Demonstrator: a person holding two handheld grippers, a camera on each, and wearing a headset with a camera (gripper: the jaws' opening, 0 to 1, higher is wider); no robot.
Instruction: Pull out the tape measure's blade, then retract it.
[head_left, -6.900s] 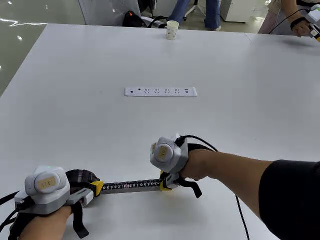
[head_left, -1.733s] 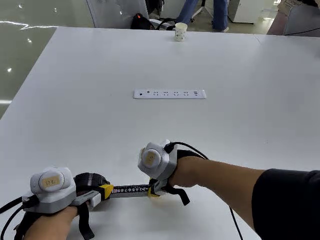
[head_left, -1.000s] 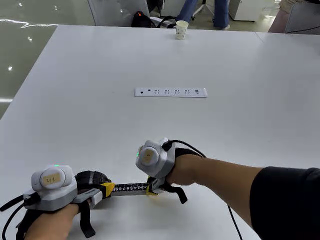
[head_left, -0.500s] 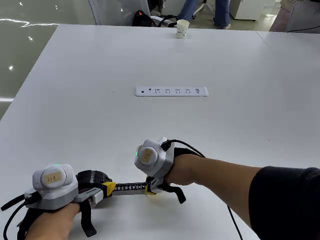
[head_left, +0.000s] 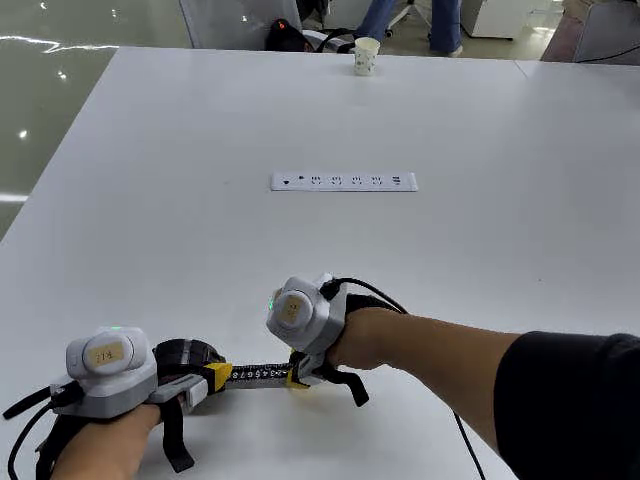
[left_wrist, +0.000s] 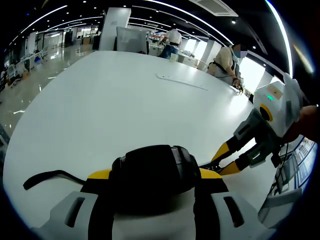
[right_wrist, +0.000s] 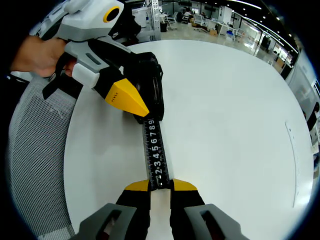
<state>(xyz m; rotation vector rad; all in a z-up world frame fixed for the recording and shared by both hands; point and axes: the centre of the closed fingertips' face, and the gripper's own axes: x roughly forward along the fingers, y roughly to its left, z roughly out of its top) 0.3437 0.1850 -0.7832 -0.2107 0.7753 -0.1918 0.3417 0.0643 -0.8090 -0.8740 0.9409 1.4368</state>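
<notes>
The left gripper (left_wrist: 155, 177) clamps the case (right_wrist: 150, 75) as anchor; the right gripper (right_wrist: 160, 186) pinches the blade (right_wrist: 154, 145) tip between its fingers (right_wrist: 136, 186) for control.

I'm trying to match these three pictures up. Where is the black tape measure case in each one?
Head view: the tape measure case sits at lower left, in the left hand-held gripper.
Left gripper view: the case is low centre, between that view's own jaws.
Right gripper view: the case is upper left of centre, at the far end of the blade.
Shared landmark: the yellow-tipped right hand-held gripper, at the blade's free end.
</notes>
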